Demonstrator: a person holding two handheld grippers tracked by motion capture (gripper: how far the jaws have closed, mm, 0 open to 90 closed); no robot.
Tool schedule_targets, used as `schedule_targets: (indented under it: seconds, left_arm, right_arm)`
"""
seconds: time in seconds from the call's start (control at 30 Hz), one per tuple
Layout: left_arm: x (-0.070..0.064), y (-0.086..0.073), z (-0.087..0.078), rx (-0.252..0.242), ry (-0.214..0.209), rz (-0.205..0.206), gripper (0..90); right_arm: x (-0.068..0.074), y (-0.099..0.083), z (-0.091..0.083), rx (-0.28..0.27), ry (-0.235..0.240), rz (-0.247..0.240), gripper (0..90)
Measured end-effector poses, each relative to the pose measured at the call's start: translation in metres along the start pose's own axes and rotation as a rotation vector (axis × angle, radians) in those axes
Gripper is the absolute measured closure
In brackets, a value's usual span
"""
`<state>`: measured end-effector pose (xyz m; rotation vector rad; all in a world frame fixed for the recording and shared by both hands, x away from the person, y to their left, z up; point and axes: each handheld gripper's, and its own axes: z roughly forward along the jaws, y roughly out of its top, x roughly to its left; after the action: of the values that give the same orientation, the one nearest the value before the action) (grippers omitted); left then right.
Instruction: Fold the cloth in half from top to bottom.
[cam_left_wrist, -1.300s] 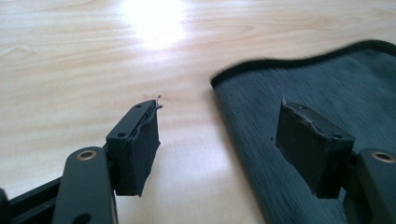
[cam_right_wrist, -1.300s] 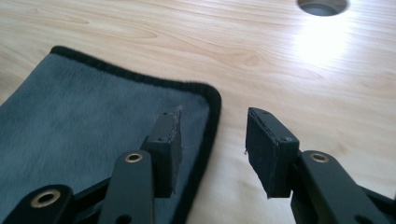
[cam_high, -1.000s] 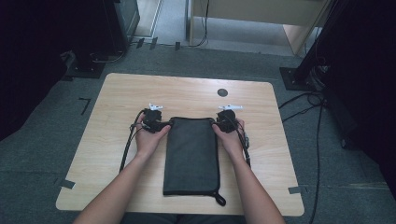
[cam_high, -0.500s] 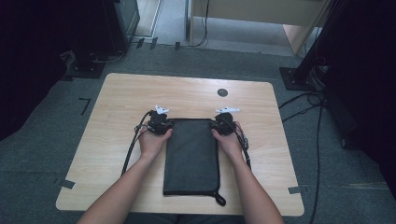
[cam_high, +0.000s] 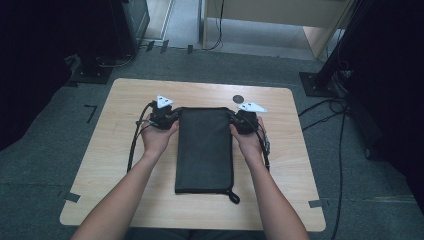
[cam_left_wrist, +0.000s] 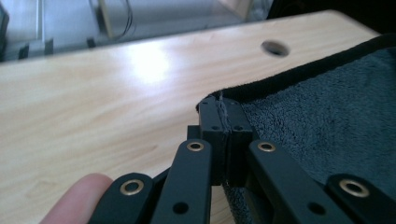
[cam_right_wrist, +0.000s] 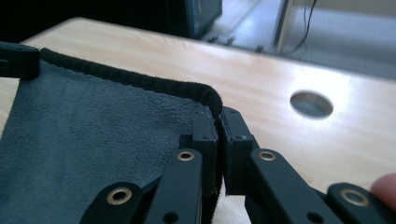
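Pinching the two far corners of a dark grey, terry-like folded towel with black edging, both grippers are holding cloth: the left gripper is clamping the far left corner, the right gripper the far right corner, each with its fingers squeezed shut on the hem. The towel is lying flat along the middle of the light wooden tabletop, its long axis running from the person toward the far edge, near a small round hole. Both hands are sitting level at the towel's far end, so any fold looks likely to come back along that length, toward the near hem and its loop.
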<state>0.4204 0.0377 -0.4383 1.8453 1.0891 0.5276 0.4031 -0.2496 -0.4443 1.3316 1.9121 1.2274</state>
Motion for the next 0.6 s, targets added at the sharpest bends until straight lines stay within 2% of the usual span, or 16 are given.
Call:
schedule_targets:
  seconds: [0.03, 0.17, 0.33, 0.5, 0.6]
  left_arm:
    - [-0.002, -0.001, -0.005, -0.013, -0.009, 0.016, 90.0]
    - [-0.005, -0.009, -0.021, -0.044, -0.035, 0.022, 90.0]
    - [-0.013, -0.025, -0.044, -0.077, -0.080, 0.050, 90.0]
    - [-0.028, -0.045, -0.063, -0.093, -0.099, 0.106, 89.9]
    - [-0.036, -0.059, -0.071, -0.086, -0.114, 0.123, 89.8]
  right_arm:
    - [0.001, 0.001, -0.004, -0.006, 0.000, -0.009, 86.3]
    - [0.009, -0.004, -0.022, -0.039, 0.014, -0.038, 86.3]
    - [0.025, -0.021, -0.049, -0.060, 0.036, -0.114, 86.3]
    - [0.032, -0.039, -0.068, -0.053, 0.049, -0.157, 86.2]
    - [0.039, -0.055, -0.075, -0.028, 0.057, -0.184, 86.2]
